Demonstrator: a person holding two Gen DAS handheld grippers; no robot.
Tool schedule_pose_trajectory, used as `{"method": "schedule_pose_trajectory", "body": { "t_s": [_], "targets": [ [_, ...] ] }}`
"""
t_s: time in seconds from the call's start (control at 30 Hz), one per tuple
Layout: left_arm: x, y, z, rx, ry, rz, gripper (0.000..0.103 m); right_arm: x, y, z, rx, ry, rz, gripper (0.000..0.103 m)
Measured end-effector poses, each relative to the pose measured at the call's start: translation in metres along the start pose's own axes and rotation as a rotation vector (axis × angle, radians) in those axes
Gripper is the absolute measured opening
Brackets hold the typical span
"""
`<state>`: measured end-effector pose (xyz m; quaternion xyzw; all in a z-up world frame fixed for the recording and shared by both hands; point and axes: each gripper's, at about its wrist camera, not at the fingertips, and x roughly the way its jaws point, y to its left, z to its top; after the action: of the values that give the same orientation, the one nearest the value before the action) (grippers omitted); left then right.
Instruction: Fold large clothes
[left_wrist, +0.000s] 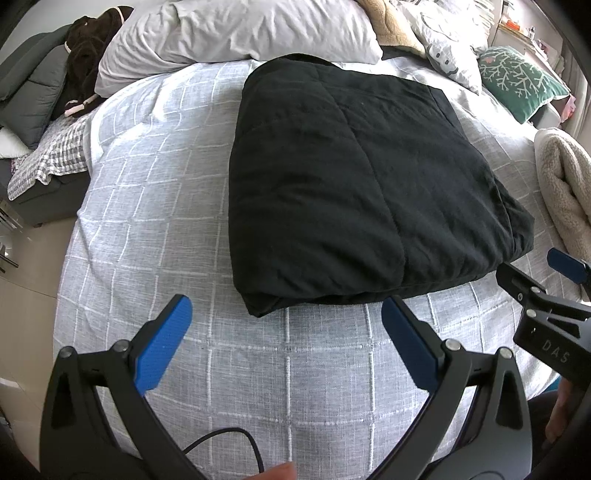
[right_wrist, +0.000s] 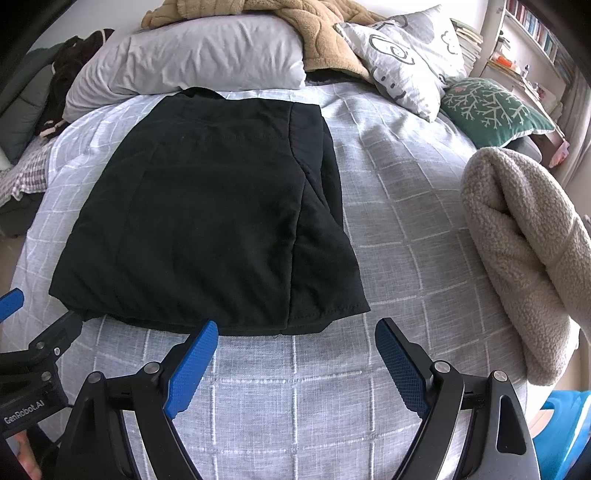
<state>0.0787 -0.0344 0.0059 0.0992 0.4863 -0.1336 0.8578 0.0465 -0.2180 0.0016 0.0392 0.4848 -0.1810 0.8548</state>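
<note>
Both grippers, left (left_wrist: 286, 314) and right (right_wrist: 295, 338), spread wide, empty, poised short of the bed's (left_wrist: 184, 184) near edge; black garment (right_wrist: 207, 206) folded mid-bed, seemingly finished or awaiting another fold.

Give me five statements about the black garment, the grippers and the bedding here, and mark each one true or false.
1. The black garment lies folded on the grid-patterned bedspread. True.
2. The left gripper is clamped on the garment's near edge. False: its jaws stand wide open, short of the garment and holding nothing.
3. The right gripper is open and empty. True.
4. The cream fleece blanket lies on top of the black garment. False: it sits apart, at the bed's right side.
5. A green pillow with a white branch pattern lies at the far right of the bed. True.
</note>
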Motion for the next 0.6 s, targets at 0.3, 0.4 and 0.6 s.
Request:
{"method": "schedule_pose_trajectory", "body": {
  "t_s": [0.3,0.4,0.6],
  "targets": [
    [-0.0001,0.0011,0.0009,0.002,0.000,0.001,0.102,-0.0003,0.0003,-0.0001,0.002,0.000,0.000,0.089],
    [-0.0003,0.0014,0.0009,0.001,0.000,0.003,0.102,-0.0003,0.0002,-0.0002,0.002,0.000,0.001,0.089],
    [-0.0014,0.0009,0.0009,0.005,-0.001,0.009,0.102,-0.0006,0.0009,-0.0004,0.001,0.000,0.001,0.089]
  ]
}}
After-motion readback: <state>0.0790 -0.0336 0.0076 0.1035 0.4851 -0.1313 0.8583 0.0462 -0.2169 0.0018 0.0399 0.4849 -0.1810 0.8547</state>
